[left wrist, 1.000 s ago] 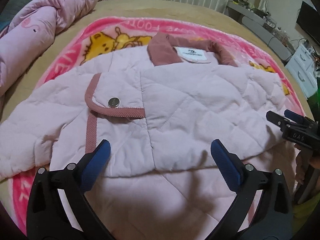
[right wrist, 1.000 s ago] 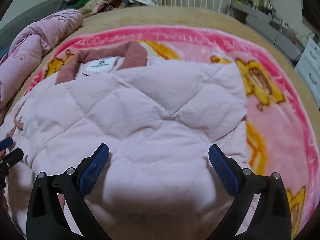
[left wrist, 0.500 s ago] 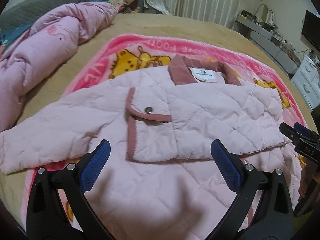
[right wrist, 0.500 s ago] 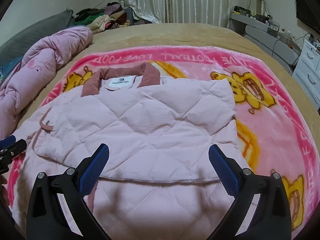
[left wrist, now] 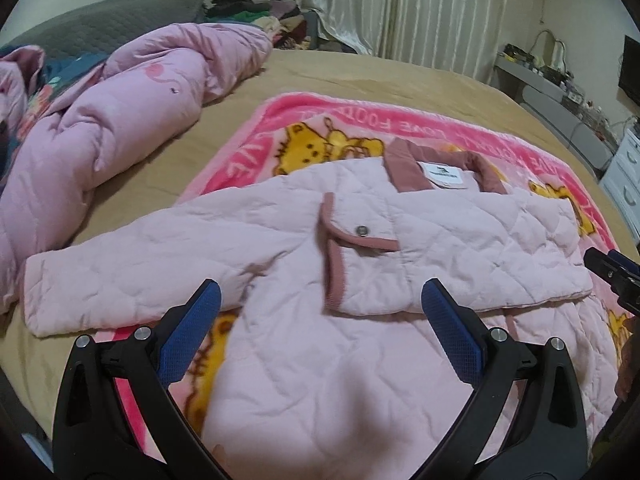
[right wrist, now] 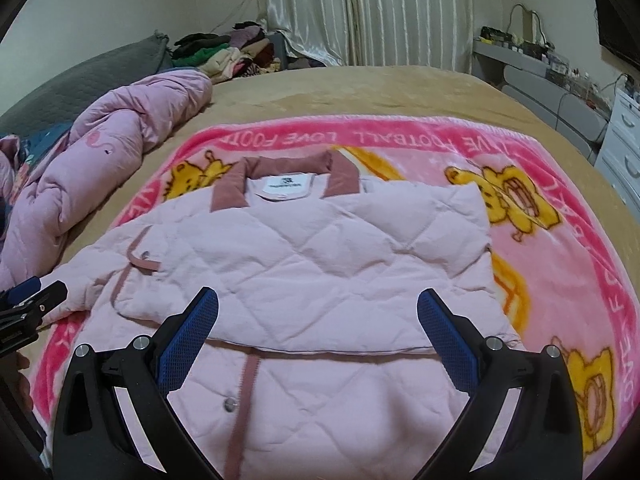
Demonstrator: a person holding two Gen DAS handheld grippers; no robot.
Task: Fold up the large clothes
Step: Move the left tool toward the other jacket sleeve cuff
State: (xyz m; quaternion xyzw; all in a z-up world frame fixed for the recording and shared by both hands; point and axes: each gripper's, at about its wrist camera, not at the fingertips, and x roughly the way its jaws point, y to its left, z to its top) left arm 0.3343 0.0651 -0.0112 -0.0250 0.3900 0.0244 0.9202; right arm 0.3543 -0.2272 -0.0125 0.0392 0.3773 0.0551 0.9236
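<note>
So your pink quilted jacket is lying flat on the pink cartoon blanket in the middle of the bed, collar at the far end with the white label showing. One side is already folded across the body, so its edge runs left to right just past your fingertips, and the other sleeve sticks out flat to the left, hanging off the blanket onto the tan sheet. A snap button sits on the dusty-rose trim near the folded corner.

Your left gripper is held above the near part of the jacket with the jaws spread wide, nothing in them. Same deal with your right gripper: wide apart, empty, held over the lower half of the jacket by the front trim strip.

Off to the left there's a bunched-up pink comforter, and a pile of clothes sits at the far end by the curtains.
</note>
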